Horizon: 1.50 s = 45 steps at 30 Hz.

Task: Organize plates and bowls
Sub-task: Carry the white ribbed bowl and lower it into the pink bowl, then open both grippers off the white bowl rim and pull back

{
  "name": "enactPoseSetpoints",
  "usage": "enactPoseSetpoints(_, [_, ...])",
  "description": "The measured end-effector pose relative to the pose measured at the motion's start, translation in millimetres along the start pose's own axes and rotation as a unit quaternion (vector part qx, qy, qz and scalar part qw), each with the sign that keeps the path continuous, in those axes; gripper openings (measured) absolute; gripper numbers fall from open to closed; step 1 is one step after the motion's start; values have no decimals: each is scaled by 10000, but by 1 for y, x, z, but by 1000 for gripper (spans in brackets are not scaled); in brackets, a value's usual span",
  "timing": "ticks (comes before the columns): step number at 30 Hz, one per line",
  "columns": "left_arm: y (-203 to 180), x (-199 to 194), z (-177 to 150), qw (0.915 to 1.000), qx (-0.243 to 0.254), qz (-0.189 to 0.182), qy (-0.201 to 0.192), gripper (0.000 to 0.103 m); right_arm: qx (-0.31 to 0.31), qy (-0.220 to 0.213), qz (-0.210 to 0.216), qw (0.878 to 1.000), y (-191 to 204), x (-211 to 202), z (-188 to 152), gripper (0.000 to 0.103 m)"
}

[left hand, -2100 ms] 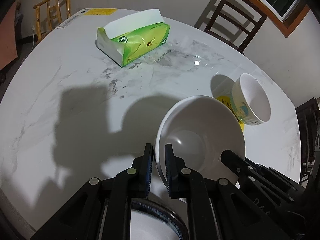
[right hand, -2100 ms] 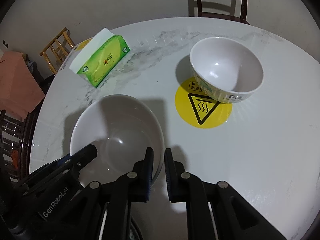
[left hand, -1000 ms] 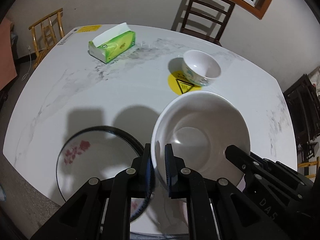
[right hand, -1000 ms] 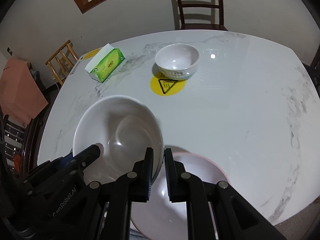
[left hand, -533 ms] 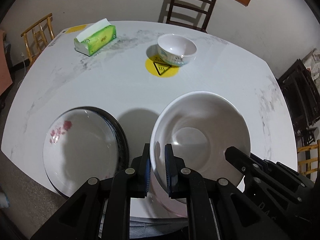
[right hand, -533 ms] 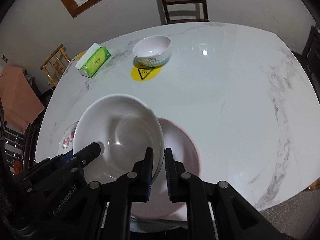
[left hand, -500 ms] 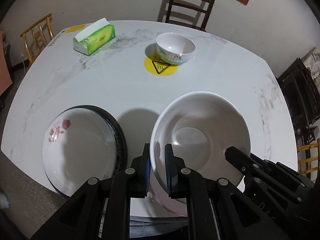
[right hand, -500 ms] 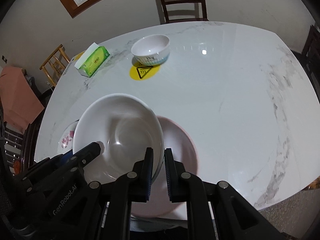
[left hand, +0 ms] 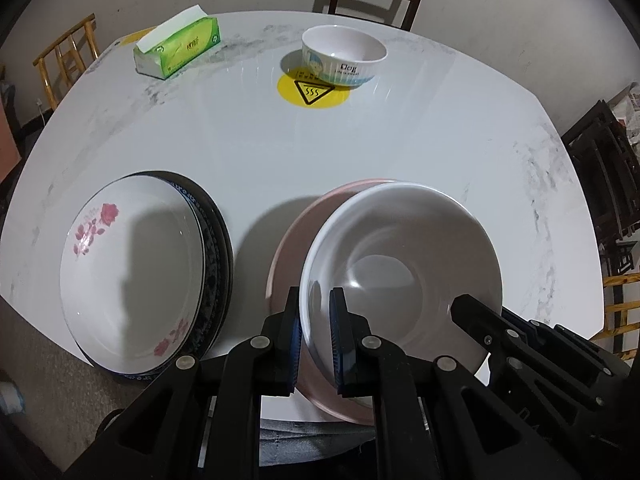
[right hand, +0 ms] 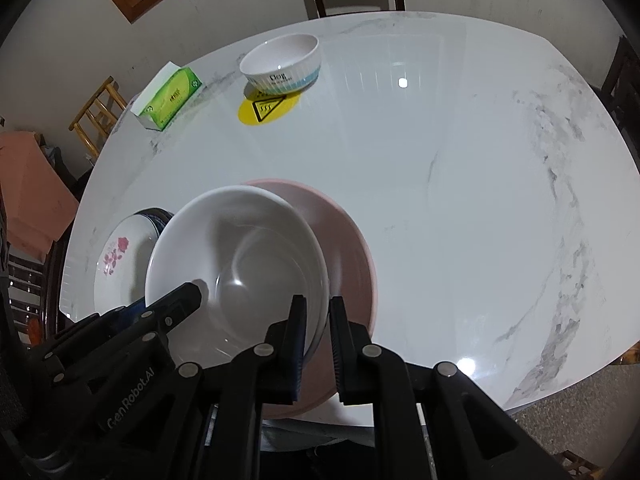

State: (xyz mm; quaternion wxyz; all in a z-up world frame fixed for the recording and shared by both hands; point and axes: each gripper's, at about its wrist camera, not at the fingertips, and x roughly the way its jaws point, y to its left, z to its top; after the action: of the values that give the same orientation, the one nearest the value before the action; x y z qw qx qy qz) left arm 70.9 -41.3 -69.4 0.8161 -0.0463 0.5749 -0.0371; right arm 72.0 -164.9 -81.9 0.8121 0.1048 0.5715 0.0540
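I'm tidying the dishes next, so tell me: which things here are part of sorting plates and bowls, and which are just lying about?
Part of the job:
- white bowl, gripped by left gripper and right gripper
- pink bowl
- floral plate on dark plates
- small printed bowl

Lying about:
- tissue box
- yellow warning sticker

Left wrist cam sits just behind the left tool [left hand: 314,334], looking steeply down and fwd across the desk [left hand: 400,136]; near edge at 6 o'clock, chairs at 12. Right wrist cam does likewise behind the right tool [right hand: 318,336]. Both close in. Shared: white bowl [left hand: 400,264] over pink bowl [left hand: 296,232], floral plate [left hand: 128,280], small bowl [left hand: 344,54], tissue box [left hand: 178,46].
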Motion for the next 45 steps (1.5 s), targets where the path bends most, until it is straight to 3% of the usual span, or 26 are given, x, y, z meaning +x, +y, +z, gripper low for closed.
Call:
enactPoseSetpoints(30, [3,23,2,9995,-101,-153,241,12,-229,-33,-269,9994,4,9,5,16])
enactPoseSetpoints(45, [4,24,2,9993,-99,-225,298,19,-187,-2,-137,9997,3,7,5,21])
